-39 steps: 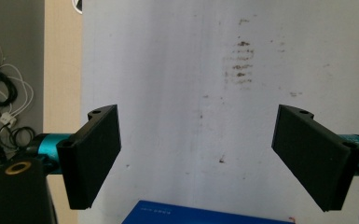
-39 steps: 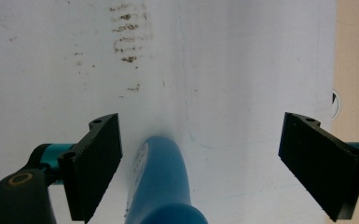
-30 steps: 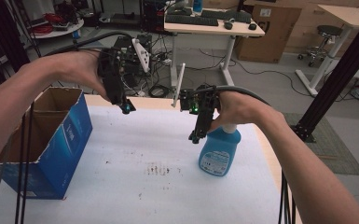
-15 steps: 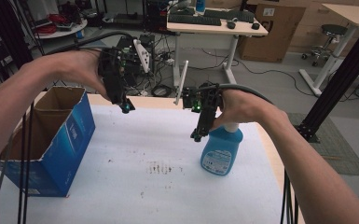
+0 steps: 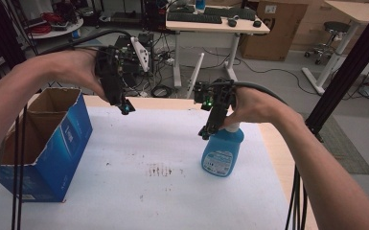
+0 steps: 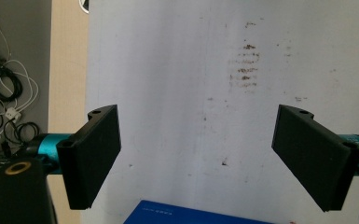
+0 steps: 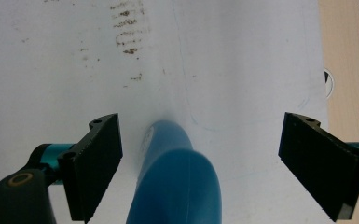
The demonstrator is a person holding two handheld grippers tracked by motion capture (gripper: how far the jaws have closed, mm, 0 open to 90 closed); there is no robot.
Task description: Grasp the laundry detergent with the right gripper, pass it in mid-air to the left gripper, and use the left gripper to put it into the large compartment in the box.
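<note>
A blue spray bottle (image 5: 223,152) stands upright on the white table cover (image 5: 153,143), right of centre. My right gripper (image 5: 206,132) hovers at its upper left, pointing down. In the right gripper view the bottle (image 7: 177,182) rises between the wide-open jaws of that gripper (image 7: 200,123), closer to the left one and touching neither. My left gripper (image 5: 124,106) hangs above the far left of the cover, open. In the left gripper view this gripper (image 6: 198,116) looks down on bare cover, with nothing between its jaws.
An open blue cardboard box (image 5: 52,143) stands at the table's left edge; its corner (image 6: 186,217) peeks in low in the left gripper view. A brown stain (image 5: 160,170) marks the cover's middle. Bare wood (image 5: 280,158) runs along the right edge. Desks and cables lie beyond the table.
The left gripper has drifted slightly to the left. The right gripper and the bottle stay almost where they were.
</note>
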